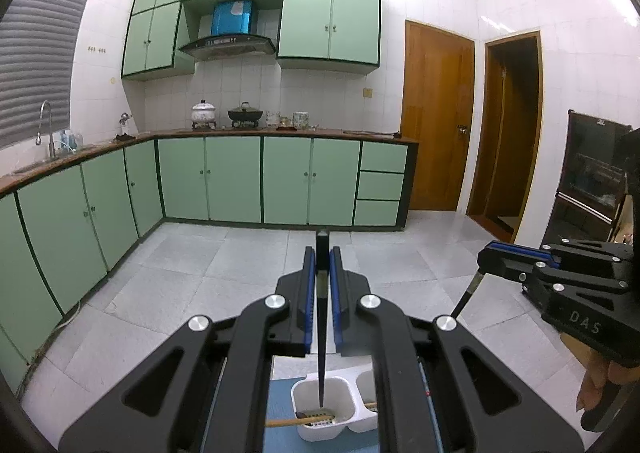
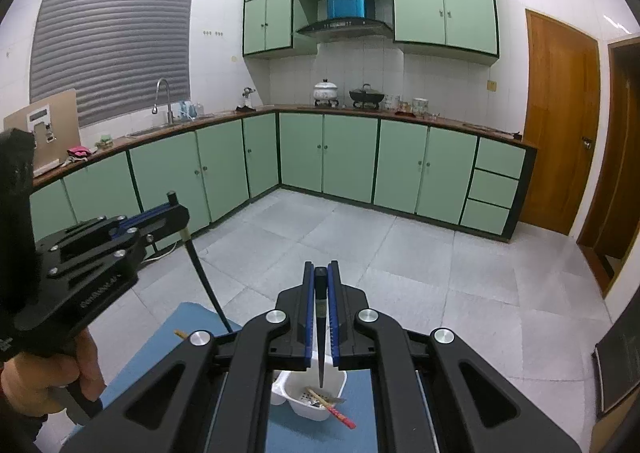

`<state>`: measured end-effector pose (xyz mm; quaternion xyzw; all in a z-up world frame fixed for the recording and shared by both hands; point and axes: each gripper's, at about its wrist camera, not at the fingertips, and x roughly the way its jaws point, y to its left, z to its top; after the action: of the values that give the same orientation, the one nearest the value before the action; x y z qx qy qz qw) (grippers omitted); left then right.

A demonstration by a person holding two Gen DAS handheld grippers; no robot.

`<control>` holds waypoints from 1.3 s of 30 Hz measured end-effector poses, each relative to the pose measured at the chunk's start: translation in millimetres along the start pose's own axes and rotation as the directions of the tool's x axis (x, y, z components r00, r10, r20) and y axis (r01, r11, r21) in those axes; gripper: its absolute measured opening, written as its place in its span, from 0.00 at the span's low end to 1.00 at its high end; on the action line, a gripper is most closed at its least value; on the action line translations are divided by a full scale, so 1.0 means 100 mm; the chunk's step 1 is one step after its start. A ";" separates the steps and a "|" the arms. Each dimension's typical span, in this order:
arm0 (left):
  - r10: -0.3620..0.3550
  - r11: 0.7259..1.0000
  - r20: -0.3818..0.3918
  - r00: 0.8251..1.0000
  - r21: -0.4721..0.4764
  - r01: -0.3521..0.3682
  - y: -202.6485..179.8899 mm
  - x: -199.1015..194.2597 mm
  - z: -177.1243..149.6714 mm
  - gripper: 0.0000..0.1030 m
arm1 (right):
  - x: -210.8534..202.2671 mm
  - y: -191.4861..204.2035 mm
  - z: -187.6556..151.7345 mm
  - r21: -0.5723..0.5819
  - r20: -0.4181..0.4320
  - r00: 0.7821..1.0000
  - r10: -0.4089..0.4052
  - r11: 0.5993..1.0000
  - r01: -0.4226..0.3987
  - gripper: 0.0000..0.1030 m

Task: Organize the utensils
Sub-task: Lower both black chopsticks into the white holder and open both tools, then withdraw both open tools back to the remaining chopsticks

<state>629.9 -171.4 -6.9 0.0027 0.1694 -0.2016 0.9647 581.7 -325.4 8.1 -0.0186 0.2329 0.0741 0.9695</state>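
My left gripper (image 1: 322,253) has its blue-lined jaws clamped on a black chopstick (image 1: 321,353), gripped near its thick end; the thin tip hangs straight down into the left compartment of a white two-part holder (image 1: 312,429) that stands on a blue mat (image 1: 280,405). My right gripper (image 2: 321,269) is likewise closed tight on a second black chopstick (image 2: 321,357), whose tip points down over the holder's (image 2: 300,409) right compartment; I cannot tell whether either tip touches the bottom. Wooden chopsticks (image 2: 334,411) with red ends and a metal utensil I cannot identify already lie in that right compartment, and a wooden stick (image 1: 284,421) pokes out sideways from the left compartment. On the side of my right gripper, seen from the left wrist view, raised letters read "DAS" (image 1: 585,327).
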 end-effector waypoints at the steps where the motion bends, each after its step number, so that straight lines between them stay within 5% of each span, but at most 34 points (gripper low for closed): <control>1: 0.001 1.000 -0.003 1.000 -0.006 -0.001 0.02 0.04 -0.04 0.06 | 0.06 -0.02 -0.04 0.002 -0.006 1.000 0.001 1.000 -0.001 0.06; 11: -0.001 0.999 -0.098 0.995 -0.041 -0.003 0.15 0.22 -0.53 0.07 | 0.30 0.01 -0.50 0.023 -0.072 0.997 0.022 1.000 -0.020 0.07; 14: 0.007 0.999 -0.095 0.995 -0.038 -0.010 0.22 0.07 -0.54 0.21 | 0.16 0.04 -0.58 0.027 -0.055 0.998 0.020 0.999 -0.018 0.08; 16: 0.012 0.999 -0.073 0.997 -0.041 -0.015 0.27 -0.15 -0.52 0.38 | -0.04 0.08 -0.62 0.027 -0.032 0.999 0.018 1.000 -0.017 0.13; 23: 0.034 0.999 -0.060 0.998 -0.001 -0.034 0.33 -1.09 -0.79 0.50 | -0.76 0.23 -0.88 0.021 0.029 0.999 0.024 0.999 -0.025 0.18; 30: 0.057 0.998 -0.092 0.994 0.026 -0.055 0.23 -2.18 -1.94 0.60 | -1.60 0.43 -1.94 0.068 0.038 0.999 -0.003 0.998 0.000 0.28; 35: 0.051 0.998 -0.180 0.982 -0.024 -0.056 0.09 -2.58 -2.82 0.63 | -2.03 0.69 -3.18 0.120 -0.041 0.997 -0.065 0.990 0.070 0.33; 39: 0.036 0.998 -0.235 0.971 -0.045 -0.048 -0.08 -2.74 -3.34 0.64 | -2.15 0.89 -3.86 0.186 -0.125 0.990 -0.060 0.979 0.083 0.34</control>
<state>282.1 -47.6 -231.4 0.0055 0.2867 -0.1752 0.9418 205.6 -294.1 -237.8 0.0615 0.2954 0.0153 0.9533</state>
